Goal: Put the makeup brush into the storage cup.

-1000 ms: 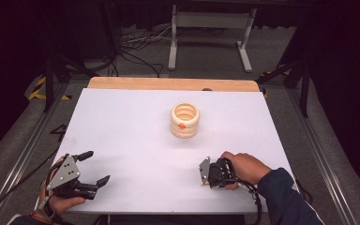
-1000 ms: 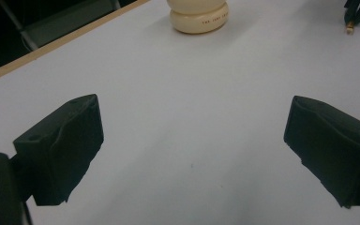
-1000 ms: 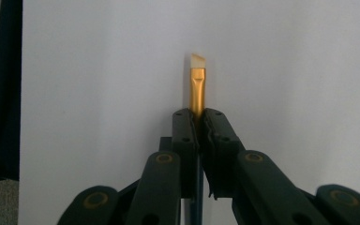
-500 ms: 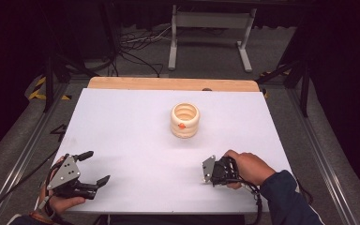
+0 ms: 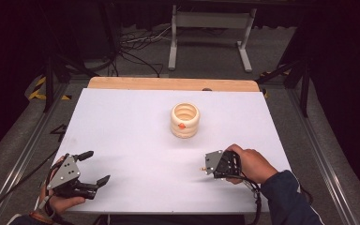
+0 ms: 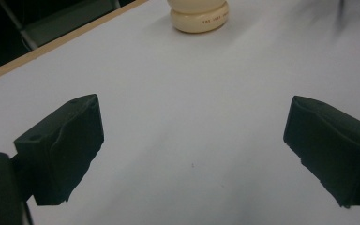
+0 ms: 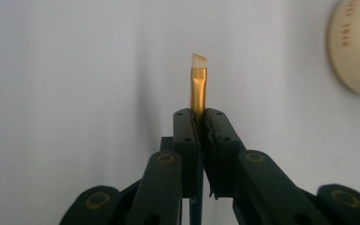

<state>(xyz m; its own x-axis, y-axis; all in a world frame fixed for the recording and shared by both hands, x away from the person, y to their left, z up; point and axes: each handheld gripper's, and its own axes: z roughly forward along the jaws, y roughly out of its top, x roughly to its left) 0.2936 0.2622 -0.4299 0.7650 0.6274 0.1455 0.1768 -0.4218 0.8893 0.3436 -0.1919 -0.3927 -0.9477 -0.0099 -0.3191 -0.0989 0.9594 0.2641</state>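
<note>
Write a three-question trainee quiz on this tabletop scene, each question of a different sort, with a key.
1. True or false: the right gripper has its fingers shut on a small brush with a gold ferrule.
2. Multiple choice: the left gripper is A) shut on the brush, B) open over bare table, C) clamped on the holder.
3. Fill in the blank: the cream ribbed holder stands on the white table, ____ from both grippers.

Key: 1 true; 2 B; 3 apart
</note>
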